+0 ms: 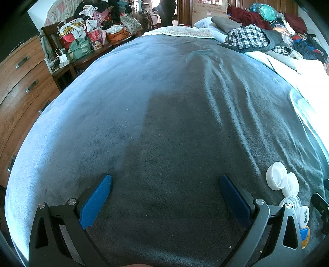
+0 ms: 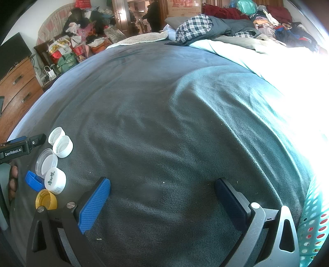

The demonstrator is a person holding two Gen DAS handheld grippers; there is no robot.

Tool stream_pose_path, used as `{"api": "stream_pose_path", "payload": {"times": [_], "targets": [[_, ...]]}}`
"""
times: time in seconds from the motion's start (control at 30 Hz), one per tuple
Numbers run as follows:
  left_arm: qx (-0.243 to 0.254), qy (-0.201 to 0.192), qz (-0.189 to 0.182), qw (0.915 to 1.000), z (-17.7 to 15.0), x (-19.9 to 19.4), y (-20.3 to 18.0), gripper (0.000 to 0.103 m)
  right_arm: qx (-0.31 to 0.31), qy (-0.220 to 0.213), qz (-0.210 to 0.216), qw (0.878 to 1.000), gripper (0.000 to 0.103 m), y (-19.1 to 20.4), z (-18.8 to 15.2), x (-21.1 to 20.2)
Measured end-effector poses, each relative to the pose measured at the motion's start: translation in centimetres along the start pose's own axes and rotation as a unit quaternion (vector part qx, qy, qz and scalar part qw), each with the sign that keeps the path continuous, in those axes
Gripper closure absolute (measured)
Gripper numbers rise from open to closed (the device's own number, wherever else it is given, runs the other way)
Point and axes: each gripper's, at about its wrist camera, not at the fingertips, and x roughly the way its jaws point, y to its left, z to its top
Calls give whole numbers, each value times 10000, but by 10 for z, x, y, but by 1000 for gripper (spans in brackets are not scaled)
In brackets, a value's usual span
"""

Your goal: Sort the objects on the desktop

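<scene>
We see the left gripper [image 1: 165, 184] over a grey-blue blanket [image 1: 164, 123], blue pads spread wide, nothing between them. At our right edge lies a cluster of bottle caps [image 1: 287, 193]: two white ones [image 1: 275, 178] uppermost, a clear one and a printed white one below, blue and yellow bits partly hidden behind the finger. Far left, a wooden dresser [image 1: 18, 86]; beyond it, heaped bags [image 1: 82, 39]. Clothing piled far right.

**Bedroom clutter around the bed**

Grey fleece blanket [image 1: 174, 123] covers the bed. Plaid shirt [image 1: 246, 37] lies at far end w/ heaped clothes [image 1: 298, 30] on its right. Left side: wood dresser [image 1: 18, 86], chair piled w/ bags, incl. KFC bag [image 1: 72, 32]. Person [image 2: 152, 16] stands in the doorway. Cardboard box [image 1: 209, 10] at back.
</scene>
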Motion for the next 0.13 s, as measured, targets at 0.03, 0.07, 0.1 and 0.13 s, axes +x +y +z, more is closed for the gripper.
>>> {"api": "stream_pose_path", "payload": {"times": [0.03,0.07,0.1,0.13], "targets": [[2,1,3,10000,0,0,0,1,0,0,0,10000,0,0,0,0],[5,0,6,10000,0,0,0,1,0,0,0,10000,0,0,0,0],[5,0,5,10000,0,0,0,1,0,0,0,10000,0,0,0,0],[4,2,4,10000,0,0,0,1,1,0,0,10000,0,0,0,0]]}}
